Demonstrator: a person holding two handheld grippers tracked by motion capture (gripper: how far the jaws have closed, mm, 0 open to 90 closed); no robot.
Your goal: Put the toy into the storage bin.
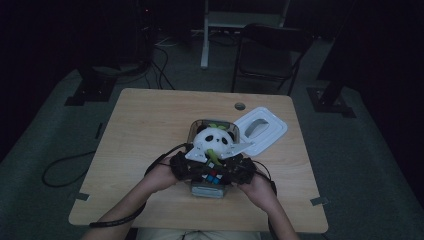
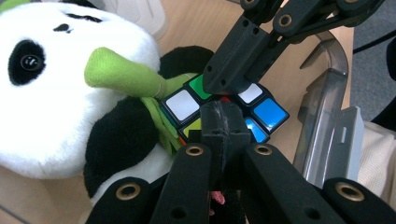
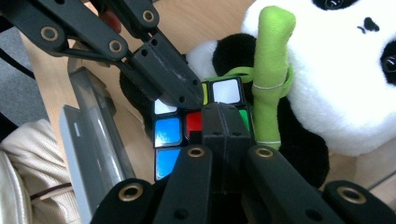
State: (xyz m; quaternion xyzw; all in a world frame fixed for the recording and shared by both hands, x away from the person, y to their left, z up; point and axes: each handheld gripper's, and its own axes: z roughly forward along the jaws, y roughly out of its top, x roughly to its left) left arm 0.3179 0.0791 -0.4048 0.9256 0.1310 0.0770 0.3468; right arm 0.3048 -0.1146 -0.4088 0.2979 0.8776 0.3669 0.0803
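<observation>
Two grippers meet over the puzzle cube (image 2: 219, 109), which sits in the clear box (image 1: 212, 189) with the panda toy (image 1: 215, 140) lying on the box behind it. Your left gripper (image 1: 192, 167) is at the cube's left, jaws pressed together, tip on the cube's top, pinching nothing. Your right gripper (image 1: 235, 167) is at the cube's right, jaws also pressed together, tip touching the cube. I think the cube is hard, light and slippery on its shiny stickers, so spread the jaws and squeeze two flat sides. The panda, touching the cube, is soft and squashy.
</observation>
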